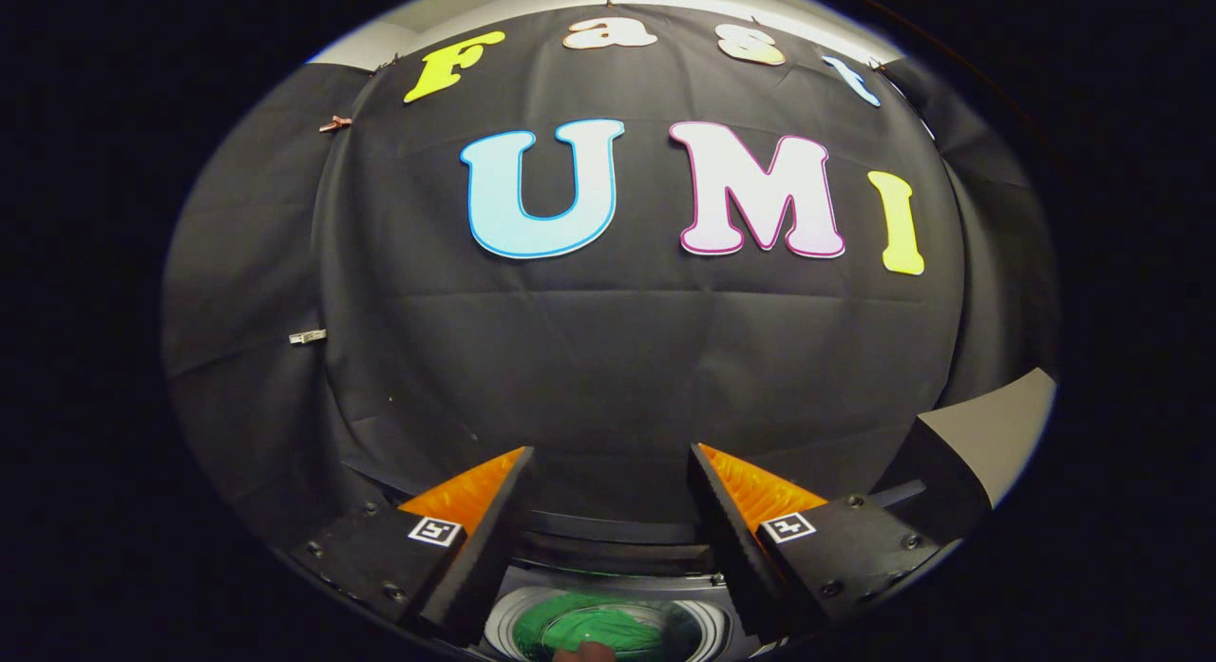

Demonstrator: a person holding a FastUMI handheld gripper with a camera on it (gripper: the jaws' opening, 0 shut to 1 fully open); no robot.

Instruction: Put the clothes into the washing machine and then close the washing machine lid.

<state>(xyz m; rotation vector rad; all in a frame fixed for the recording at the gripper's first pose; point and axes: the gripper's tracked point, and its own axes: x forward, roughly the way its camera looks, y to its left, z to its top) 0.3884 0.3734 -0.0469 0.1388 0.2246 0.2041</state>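
Note:
My gripper [608, 472] is open, its two fingers spread wide with nothing between them. It hangs high above the washing machine [608, 539]. Below and between the fingers I see the machine's round drum opening [503, 624] with a green garment [608, 629] lying inside it. The dark curved back rim of the machine runs just beyond the fingertips. A small rounded part of something, maybe a fingertip, shows at the near edge of the drum, too small to identify.
The black cloth wall of the booth [608, 358] rises right behind the machine. A pale panel [997, 434] stands at the right, beyond the right finger.

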